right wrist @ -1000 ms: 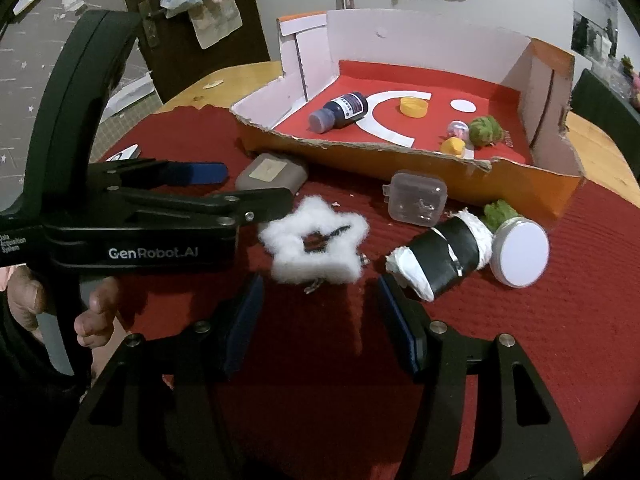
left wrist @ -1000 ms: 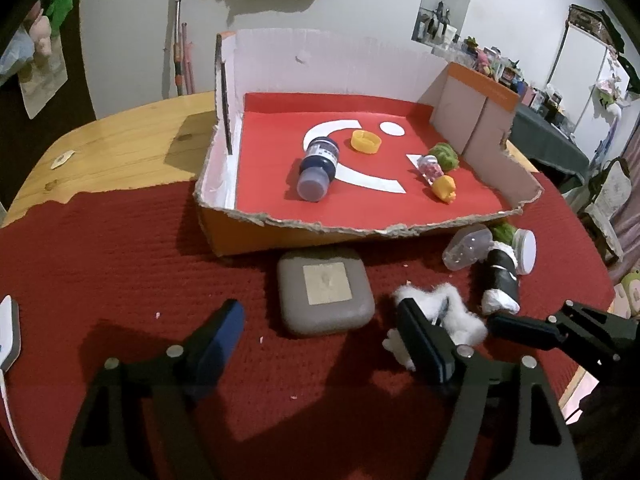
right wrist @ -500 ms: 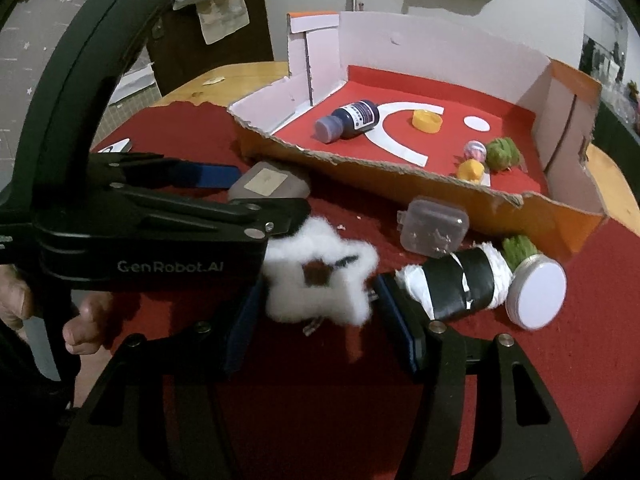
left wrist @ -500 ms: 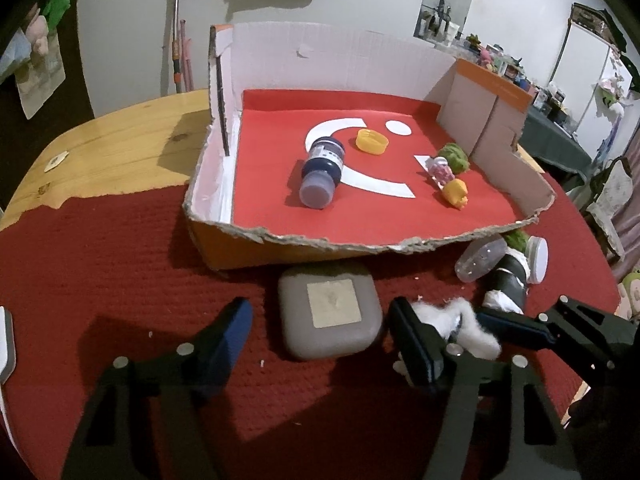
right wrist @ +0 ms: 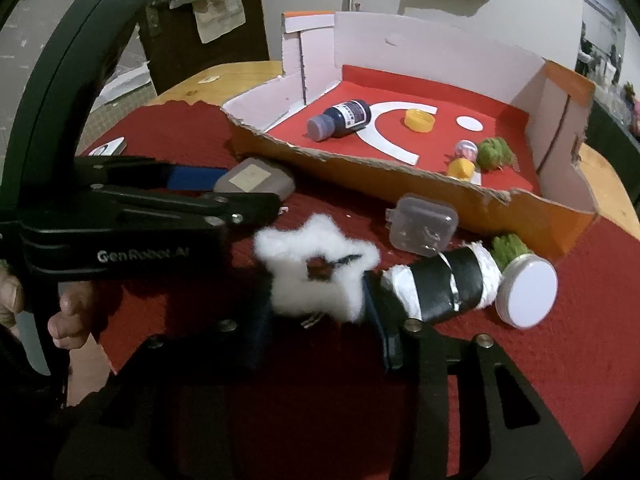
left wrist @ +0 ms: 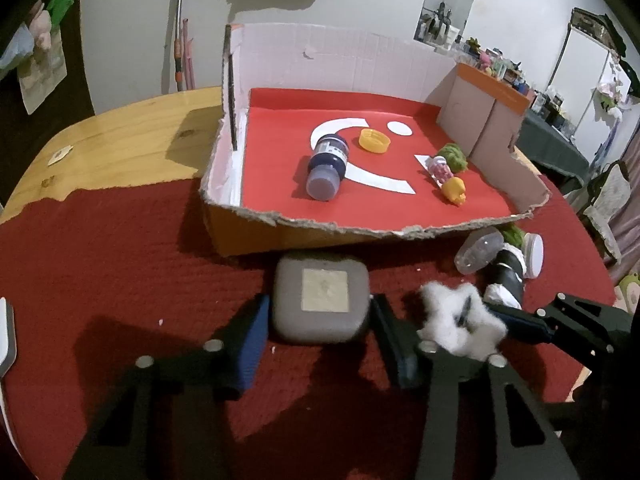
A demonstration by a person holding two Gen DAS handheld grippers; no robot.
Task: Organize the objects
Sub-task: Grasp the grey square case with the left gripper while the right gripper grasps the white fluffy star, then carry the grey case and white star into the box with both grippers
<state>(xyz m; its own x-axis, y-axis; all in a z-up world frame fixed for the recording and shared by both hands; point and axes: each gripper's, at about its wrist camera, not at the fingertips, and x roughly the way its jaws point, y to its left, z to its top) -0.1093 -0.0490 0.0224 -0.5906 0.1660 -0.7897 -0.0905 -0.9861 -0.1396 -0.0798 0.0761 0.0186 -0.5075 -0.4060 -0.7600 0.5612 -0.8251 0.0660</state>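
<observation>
While both grippers work side by side on the red cloth (left wrist: 100,272), each has its own object between its jaws and each pair of jaws is closing. The left gripper (left wrist: 318,330) straddles the grey square case (left wrist: 322,300), which lies flat just in front of the torn front wall of the cardboard box (left wrist: 320,236); the blue pads stand at the case's left and right sides, though whether they already press on it cannot be told from the blurred left wrist view. The right gripper (right wrist: 318,312) straddles the white fluffy star (right wrist: 316,270), which lies between the left gripper's fingers and the black-and-white wrapped roll (right wrist: 444,286); its pads appear to meet the star's fuzzy outer points.

Key relation: the box lies directly ahead of both tools, beyond the case and star, with its low front wall nearest. Each object therefore has to be lifted above that wall and carried forward onto the red floor, where the blue bottle (left wrist: 328,164) and orange cap (left wrist: 374,140) already lie. The left hand is nearer the box's left half, the right hand nearer its right
</observation>
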